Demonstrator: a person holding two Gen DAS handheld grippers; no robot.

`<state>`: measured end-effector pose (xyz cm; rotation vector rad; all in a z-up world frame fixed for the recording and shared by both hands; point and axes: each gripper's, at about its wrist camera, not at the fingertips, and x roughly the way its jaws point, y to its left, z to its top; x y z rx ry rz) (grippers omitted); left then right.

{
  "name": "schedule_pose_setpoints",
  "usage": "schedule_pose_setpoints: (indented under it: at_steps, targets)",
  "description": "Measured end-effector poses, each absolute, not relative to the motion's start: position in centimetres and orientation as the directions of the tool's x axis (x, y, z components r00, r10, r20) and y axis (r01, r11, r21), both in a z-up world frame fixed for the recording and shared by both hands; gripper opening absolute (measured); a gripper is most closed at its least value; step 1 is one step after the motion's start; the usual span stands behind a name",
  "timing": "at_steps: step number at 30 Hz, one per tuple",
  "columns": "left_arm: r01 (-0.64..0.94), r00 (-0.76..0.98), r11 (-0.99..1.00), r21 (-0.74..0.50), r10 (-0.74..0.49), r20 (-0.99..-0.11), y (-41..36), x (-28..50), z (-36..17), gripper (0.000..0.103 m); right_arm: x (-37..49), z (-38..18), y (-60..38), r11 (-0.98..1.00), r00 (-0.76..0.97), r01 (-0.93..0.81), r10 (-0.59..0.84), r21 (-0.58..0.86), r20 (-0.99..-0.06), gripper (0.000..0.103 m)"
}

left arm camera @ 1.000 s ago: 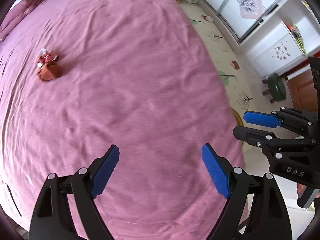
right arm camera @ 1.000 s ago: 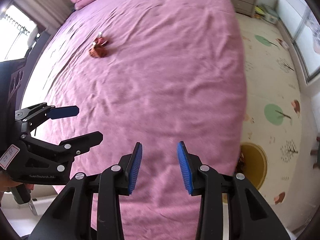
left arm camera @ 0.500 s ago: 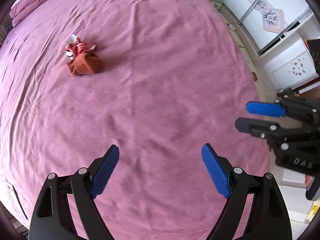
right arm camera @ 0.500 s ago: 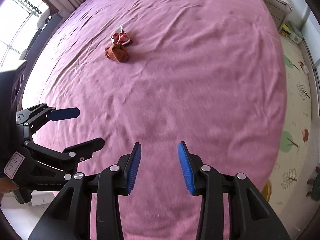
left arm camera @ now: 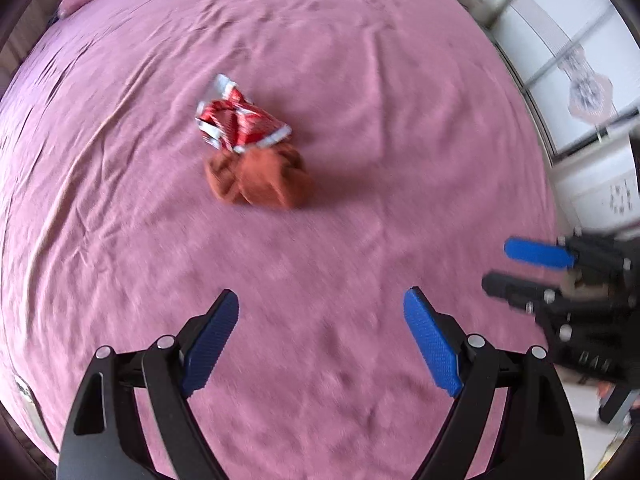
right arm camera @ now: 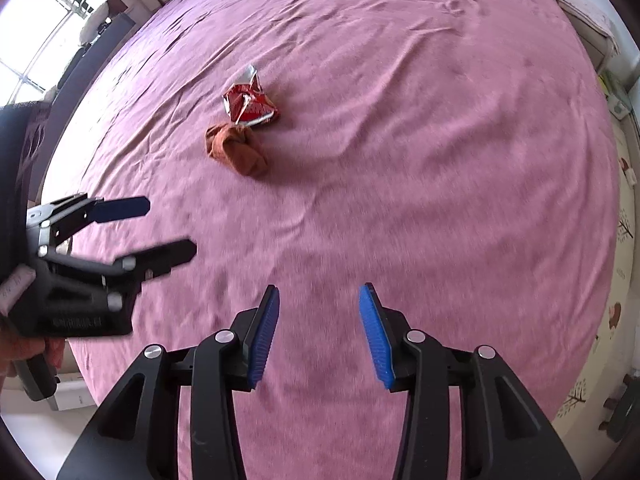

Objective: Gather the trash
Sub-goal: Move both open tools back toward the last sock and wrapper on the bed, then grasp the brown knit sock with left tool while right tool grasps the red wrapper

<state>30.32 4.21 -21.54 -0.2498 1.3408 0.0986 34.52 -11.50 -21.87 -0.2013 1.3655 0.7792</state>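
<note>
Left hand-held gripper (left arm camera: 320, 336) spread wide, right hand-held gripper (right arm camera: 318, 336) narrower, both empty above pink bed (left arm camera: 400, 120); crumpled red wrapper (left arm camera: 238, 120) touching brown sock (left arm camera: 260, 178), well ahead of both

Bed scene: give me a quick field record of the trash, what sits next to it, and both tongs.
surface: pink bedsheet
trash: crumpled red wrapper, lying on sheet
beside it: brown balled cloth, touching wrapper's near side
left tongs: open, empty, short of the pile
right tongs: open, empty, further back
</note>
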Motion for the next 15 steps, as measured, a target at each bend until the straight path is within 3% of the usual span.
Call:
schedule_pose_setpoints:
  at_steps: [7, 15]
  targets:
    - [-0.376, 0.228, 0.907, -0.189, -0.107, -0.968, 8.4, 34.4, -23.7, 0.084, 36.9, -23.0, -9.7, 0.731, -0.011, -0.6, 0.398, 0.324, -0.917, 0.044]
    - [-0.417, 0.195, 0.892, -0.177, -0.102, -0.975, 9.7, 37.9, -26.4, 0.084, 38.7, -24.2, -8.1, 0.723, -0.024, -0.608, 0.398, 0.329, -0.917, 0.044]
